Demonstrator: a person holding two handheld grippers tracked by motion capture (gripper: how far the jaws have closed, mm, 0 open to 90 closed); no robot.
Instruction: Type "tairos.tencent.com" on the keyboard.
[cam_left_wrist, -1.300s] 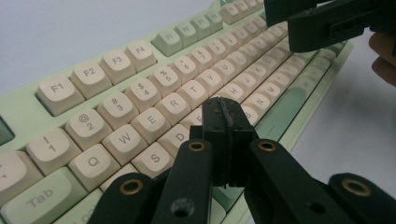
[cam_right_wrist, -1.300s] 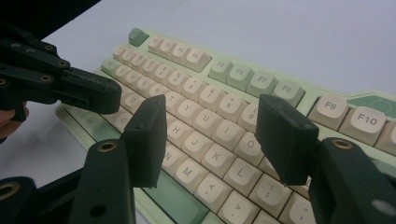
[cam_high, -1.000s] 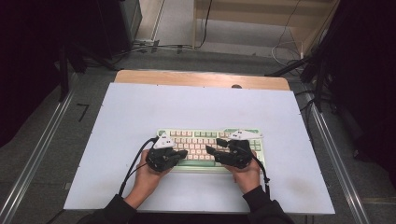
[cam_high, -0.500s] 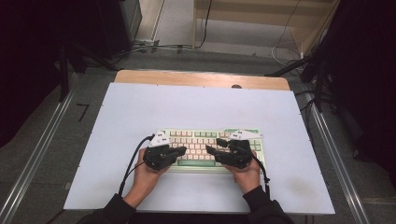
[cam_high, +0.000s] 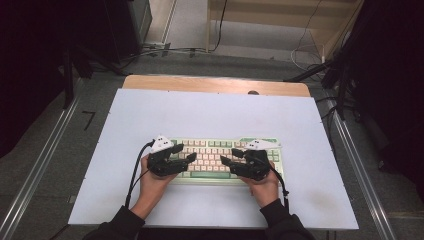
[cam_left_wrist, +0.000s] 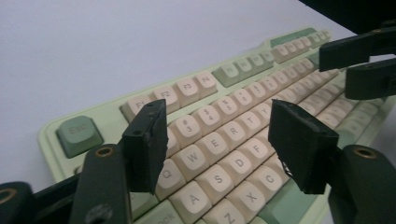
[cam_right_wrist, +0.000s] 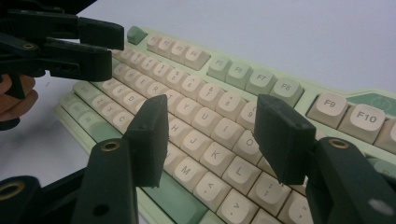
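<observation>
A pale green keyboard (cam_high: 227, 150) with cream keycaps lies on the white board near the person's side. My left gripper (cam_high: 189, 154) hovers over its left half, pointing right. Its jaws have just been opening and now stand open with nothing between them; the letter keys (cam_left_wrist: 212, 142) show below the gap. My right gripper (cam_high: 229, 156) hovers over the right half, pointing left, open and holding nothing. In the left gripper view the right gripper (cam_left_wrist: 359, 60) is at the top right. In the right gripper view the left gripper (cam_right_wrist: 116, 52) is at the top left.
The white board (cam_high: 210, 115) stretches well beyond the keyboard on all sides. A wooden strip (cam_high: 215, 85) runs along its far edge. Metal rails (cam_high: 45, 165) flank the table, and cables (cam_high: 165, 50) lie on the floor behind.
The left gripper's jaws were shut and now stand wide apart over the keys. The right gripper has kept its place and opening.
</observation>
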